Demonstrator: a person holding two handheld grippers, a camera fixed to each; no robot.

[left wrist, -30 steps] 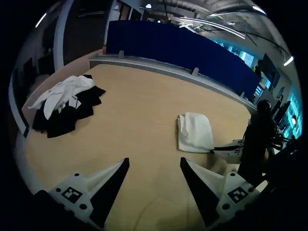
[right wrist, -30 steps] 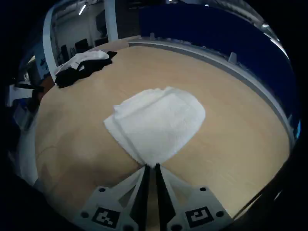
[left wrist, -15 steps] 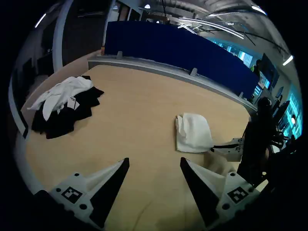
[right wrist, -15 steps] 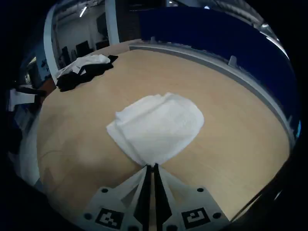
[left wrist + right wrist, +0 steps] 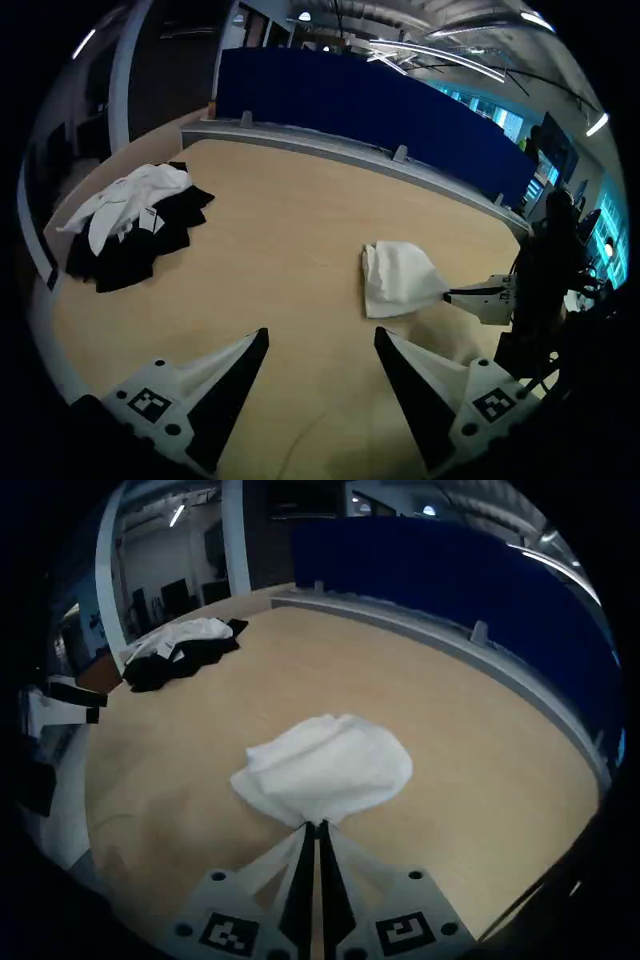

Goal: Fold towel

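Observation:
A folded white towel [image 5: 328, 768] lies on the light wooden table [image 5: 480, 744]. My right gripper [image 5: 314, 826] is shut on the towel's near edge, which rises off the table toward the fingertips. In the left gripper view the same towel [image 5: 396, 276] sits right of centre, pinched at its right corner by the right gripper [image 5: 448, 297]. My left gripper [image 5: 320, 336] hovers open above bare table, well short of the towel, with nothing between its fingers.
A heap of black and white clothes [image 5: 132, 216] lies at the table's far left, also seen as the clothes heap [image 5: 180, 648] in the right gripper view. A blue partition [image 5: 360, 96] runs along the table's back edge. A person in dark clothing [image 5: 544, 296] stands at the right.
The right gripper has lifted and pulled the towel's near edge, so the towel bunches and looks smaller. The left gripper has barely moved.

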